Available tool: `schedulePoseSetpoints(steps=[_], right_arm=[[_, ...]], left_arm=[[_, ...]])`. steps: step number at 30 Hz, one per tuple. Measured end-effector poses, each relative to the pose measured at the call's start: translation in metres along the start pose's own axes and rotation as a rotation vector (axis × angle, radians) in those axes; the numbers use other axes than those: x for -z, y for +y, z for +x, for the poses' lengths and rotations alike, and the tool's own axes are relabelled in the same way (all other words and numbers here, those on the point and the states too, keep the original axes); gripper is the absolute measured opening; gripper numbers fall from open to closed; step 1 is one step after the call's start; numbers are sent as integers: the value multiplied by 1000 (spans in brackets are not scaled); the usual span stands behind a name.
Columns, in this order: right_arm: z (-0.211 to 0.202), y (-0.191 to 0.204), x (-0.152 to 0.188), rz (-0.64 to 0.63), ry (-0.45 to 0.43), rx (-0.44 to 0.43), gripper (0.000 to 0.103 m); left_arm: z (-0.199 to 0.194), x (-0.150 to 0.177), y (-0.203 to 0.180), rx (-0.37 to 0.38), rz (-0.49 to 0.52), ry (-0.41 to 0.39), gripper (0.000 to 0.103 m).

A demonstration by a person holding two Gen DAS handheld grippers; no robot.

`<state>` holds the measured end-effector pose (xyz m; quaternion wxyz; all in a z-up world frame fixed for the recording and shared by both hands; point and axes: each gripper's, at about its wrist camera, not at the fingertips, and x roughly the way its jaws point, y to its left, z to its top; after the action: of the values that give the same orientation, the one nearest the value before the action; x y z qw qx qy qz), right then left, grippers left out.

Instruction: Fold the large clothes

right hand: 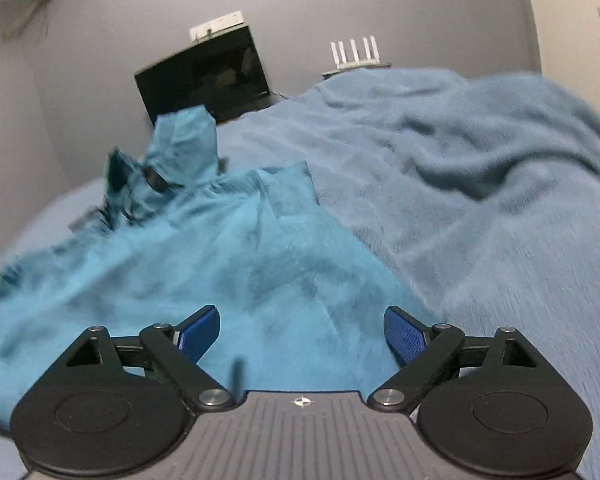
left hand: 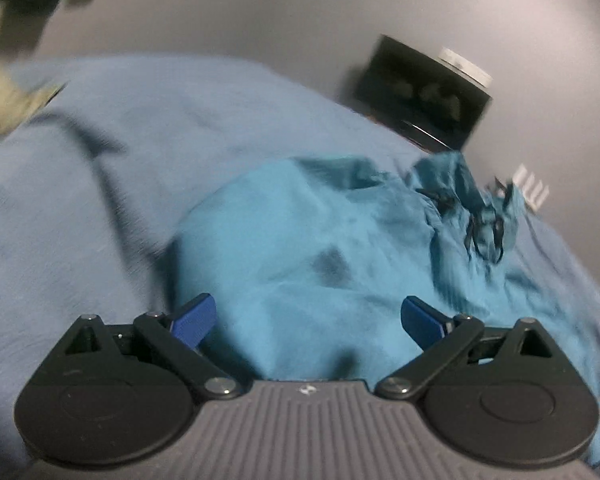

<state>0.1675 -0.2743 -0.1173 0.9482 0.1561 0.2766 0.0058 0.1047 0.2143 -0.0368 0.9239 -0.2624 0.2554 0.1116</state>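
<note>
A teal garment point(left hand: 320, 248) lies crumpled on a blue bed cover point(left hand: 100, 168). Its far end is bunched up with black drawstrings point(left hand: 484, 228). My left gripper point(left hand: 308, 316) is open just above the garment's near edge, blue pads wide apart, holding nothing. In the right wrist view the same teal garment point(right hand: 188, 264) spreads to the left, with a raised fold point(right hand: 184, 140) at its far end. My right gripper point(right hand: 302, 330) is open over the garment's near right edge, empty.
A fluffy grey-blue blanket point(right hand: 460, 184) covers the bed to the right of the garment. A black box point(right hand: 204, 76) and a white router point(right hand: 354, 54) stand by the grey wall behind the bed. Pale clothing point(left hand: 4, 100) lies at the far left.
</note>
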Motion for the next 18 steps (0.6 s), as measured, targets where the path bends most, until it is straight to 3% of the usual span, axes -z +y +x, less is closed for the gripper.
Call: schedulePoseSetpoints(steps=[6, 11, 18], right_arm=[[-23, -16, 13, 218, 111, -178, 90], [-2, -24, 35, 433, 314, -271, 87], [29, -31, 41, 500, 277, -294, 87]], left_arm=[[-7, -3, 14, 101, -92, 56, 99], [10, 2, 7, 170, -101, 155, 97], [46, 6, 19, 147, -219, 193, 88]])
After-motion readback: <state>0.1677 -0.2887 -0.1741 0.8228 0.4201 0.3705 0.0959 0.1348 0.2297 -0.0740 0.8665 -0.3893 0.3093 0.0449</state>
